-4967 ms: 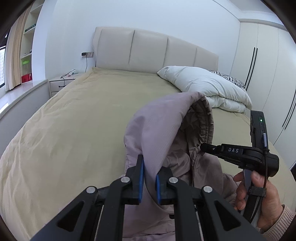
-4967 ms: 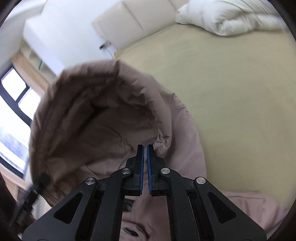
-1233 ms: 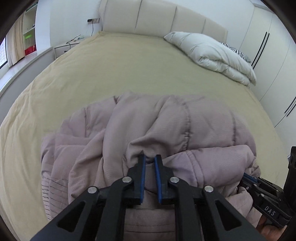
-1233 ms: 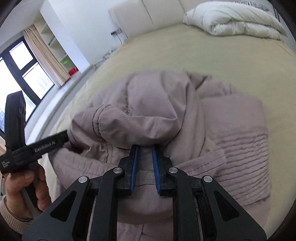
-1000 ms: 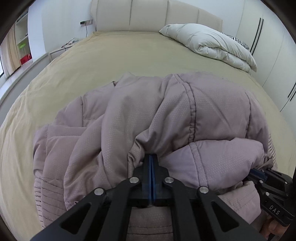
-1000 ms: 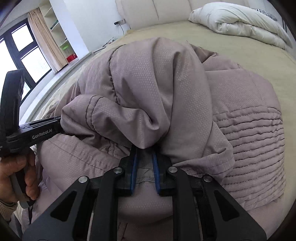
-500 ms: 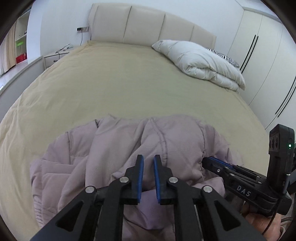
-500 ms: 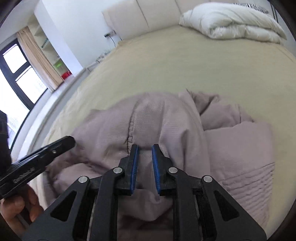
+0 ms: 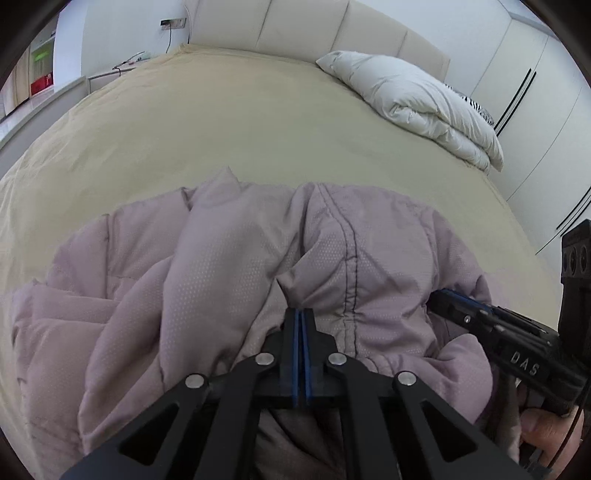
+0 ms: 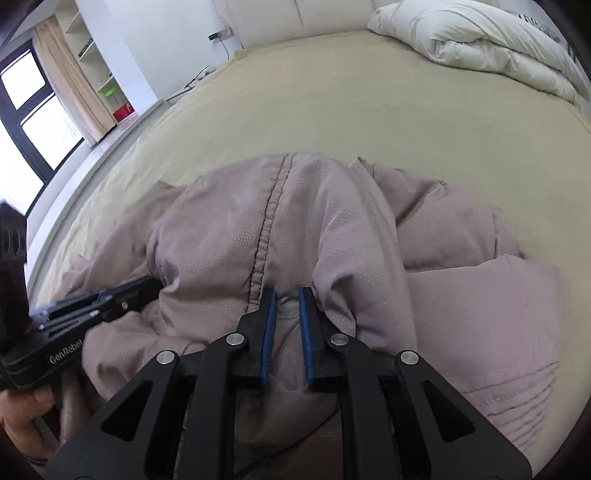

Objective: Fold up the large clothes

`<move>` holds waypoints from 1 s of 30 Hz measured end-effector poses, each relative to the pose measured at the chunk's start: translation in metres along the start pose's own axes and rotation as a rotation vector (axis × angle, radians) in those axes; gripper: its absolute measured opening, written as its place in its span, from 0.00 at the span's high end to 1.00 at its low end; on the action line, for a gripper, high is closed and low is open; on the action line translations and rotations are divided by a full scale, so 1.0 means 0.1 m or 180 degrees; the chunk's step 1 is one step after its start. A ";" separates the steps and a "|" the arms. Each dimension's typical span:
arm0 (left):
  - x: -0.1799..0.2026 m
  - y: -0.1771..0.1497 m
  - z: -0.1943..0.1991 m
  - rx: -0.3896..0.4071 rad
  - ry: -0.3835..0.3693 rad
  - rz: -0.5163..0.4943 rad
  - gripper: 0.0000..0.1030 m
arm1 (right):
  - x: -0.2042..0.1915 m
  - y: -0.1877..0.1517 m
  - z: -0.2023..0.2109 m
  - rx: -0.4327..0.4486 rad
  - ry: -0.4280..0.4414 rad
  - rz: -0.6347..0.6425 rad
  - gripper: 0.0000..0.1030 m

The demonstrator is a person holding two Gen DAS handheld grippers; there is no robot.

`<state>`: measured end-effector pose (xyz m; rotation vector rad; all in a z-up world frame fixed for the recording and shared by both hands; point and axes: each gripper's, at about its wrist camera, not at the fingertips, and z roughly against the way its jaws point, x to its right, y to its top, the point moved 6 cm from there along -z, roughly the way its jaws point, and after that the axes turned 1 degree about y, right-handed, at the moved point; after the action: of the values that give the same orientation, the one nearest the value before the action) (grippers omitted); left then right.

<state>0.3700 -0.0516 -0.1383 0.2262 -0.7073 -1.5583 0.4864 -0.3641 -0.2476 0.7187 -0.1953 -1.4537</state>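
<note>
A mauve puffer jacket point(image 9: 229, 266) lies bunched on the beige bed point(image 9: 240, 122); it also shows in the right wrist view point(image 10: 332, 221). My left gripper point(image 9: 300, 314) is shut, its blue pads pinching a fold of the jacket at the near edge. My right gripper point(image 10: 285, 295) has its pads a little apart, with jacket fabric between them. In the left wrist view the right gripper point(image 9: 447, 299) pokes into the jacket from the right. In the right wrist view the left gripper point(image 10: 147, 286) comes in from the left.
A folded white duvet point(image 9: 413, 99) lies at the bed's far right by the headboard point(image 9: 314, 33). White wardrobes point(image 9: 532, 110) stand to the right. A nightstand point(image 9: 110, 74), a window point(image 10: 33, 122) and shelves are on the left.
Both grippers moved down and in onto the jacket from just above it. The left gripper's pads closed on a fold. The jacket has slumped lower on the bed than a second ago.
</note>
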 end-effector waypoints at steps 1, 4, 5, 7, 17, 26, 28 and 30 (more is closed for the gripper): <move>0.02 0.05 0.13 0.0129 -0.0012 -0.0015 0.96 | -0.02 0.09 0.17 0.0173 0.0007 -0.0016 0.89; 0.06 0.22 0.33 0.0376 -0.0008 -0.0076 0.91 | -0.12 0.37 0.40 0.0487 -0.0069 0.0058 0.86; 0.06 0.29 0.33 0.0409 0.0037 -0.0118 0.90 | -0.14 0.45 0.34 0.0427 -0.0019 0.0064 0.86; -0.02 0.36 0.22 0.0369 0.0139 -0.0123 0.90 | -0.18 0.58 0.21 0.0345 -0.0072 0.0121 0.86; -0.39 0.21 -0.38 0.0050 0.0194 0.0052 0.89 | 0.05 0.69 -0.78 -0.0242 -0.0233 0.0015 0.87; -0.39 0.14 -0.44 0.0025 0.0218 0.0004 0.90 | -0.03 0.64 -0.83 -0.0210 -0.0535 0.0251 0.87; -0.38 0.13 -0.44 0.0026 0.0218 0.0007 0.90 | -0.06 0.64 -0.84 -0.0226 -0.0558 0.0272 0.87; -0.39 0.14 -0.44 0.0027 0.0217 0.0007 0.90 | -0.06 0.63 -0.85 -0.0234 -0.0574 0.0287 0.87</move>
<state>0.4102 -0.0273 -0.1756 0.2834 -0.6605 -1.5387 0.5835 -0.3339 -0.2768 0.5128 -0.3078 -1.4319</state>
